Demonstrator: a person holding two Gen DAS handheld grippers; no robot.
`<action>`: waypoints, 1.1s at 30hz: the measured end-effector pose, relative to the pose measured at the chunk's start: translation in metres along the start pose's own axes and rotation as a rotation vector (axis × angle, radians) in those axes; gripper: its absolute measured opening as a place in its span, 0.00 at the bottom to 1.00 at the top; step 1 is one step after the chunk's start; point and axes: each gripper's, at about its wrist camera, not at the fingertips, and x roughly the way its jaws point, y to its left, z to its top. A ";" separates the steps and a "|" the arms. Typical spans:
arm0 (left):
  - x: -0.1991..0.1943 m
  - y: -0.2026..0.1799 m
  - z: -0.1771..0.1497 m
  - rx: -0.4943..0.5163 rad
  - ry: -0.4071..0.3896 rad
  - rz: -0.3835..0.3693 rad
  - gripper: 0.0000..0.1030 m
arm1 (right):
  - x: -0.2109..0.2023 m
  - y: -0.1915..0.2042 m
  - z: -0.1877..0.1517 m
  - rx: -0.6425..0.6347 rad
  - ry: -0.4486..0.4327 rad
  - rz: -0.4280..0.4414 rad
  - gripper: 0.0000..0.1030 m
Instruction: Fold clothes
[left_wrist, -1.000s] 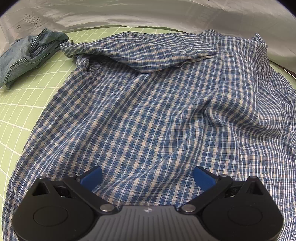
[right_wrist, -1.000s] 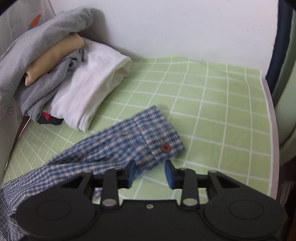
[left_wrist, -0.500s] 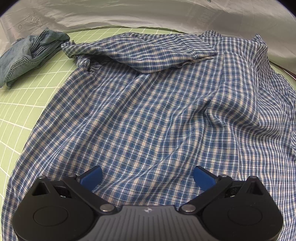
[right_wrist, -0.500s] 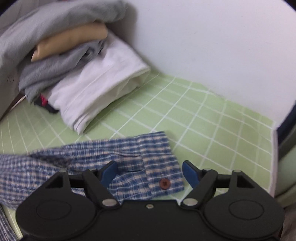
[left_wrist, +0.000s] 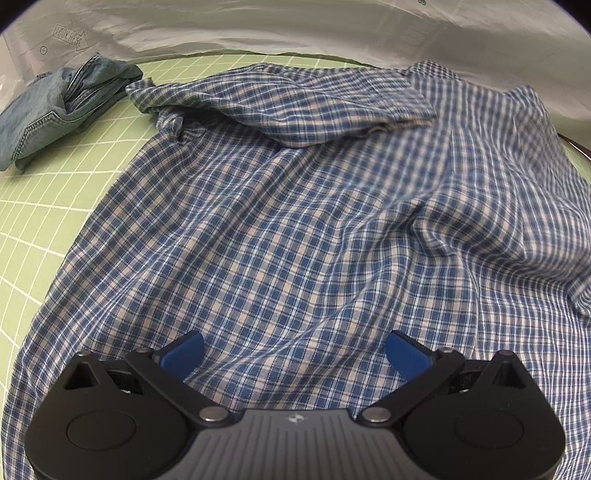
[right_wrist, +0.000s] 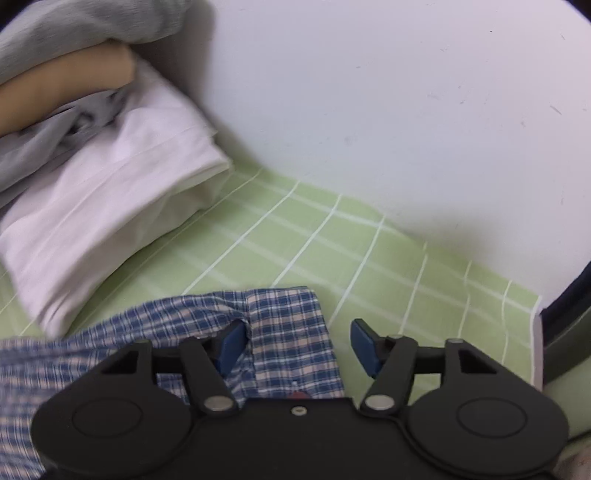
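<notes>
left tongs (left_wrist: 293, 352): spread apart over plaid shirt (left_wrist: 295, 229) | right tongs (right_wrist: 299, 345): spread apart, straddling shirt cuff (right_wrist: 291, 339) | green grid mat (right_wrist: 369, 258) beneath

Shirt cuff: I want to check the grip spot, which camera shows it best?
The right wrist view: the cuff lies flat on the mat between the open right gripper. The left wrist view shows only the shirt body, no such cuff.

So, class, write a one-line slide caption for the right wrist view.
Open right tongs poised over the plaid shirt cuff on the green grid mat.
</notes>
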 end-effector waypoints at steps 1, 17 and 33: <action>0.000 0.000 0.000 -0.004 -0.003 0.002 1.00 | 0.002 -0.001 0.003 0.002 0.000 -0.008 0.64; -0.001 0.004 0.001 0.039 0.011 -0.034 1.00 | -0.102 0.040 -0.057 -0.107 -0.058 0.179 0.93; -0.071 0.095 -0.005 0.023 -0.187 -0.045 1.00 | -0.247 0.150 -0.153 -0.452 -0.040 0.584 1.00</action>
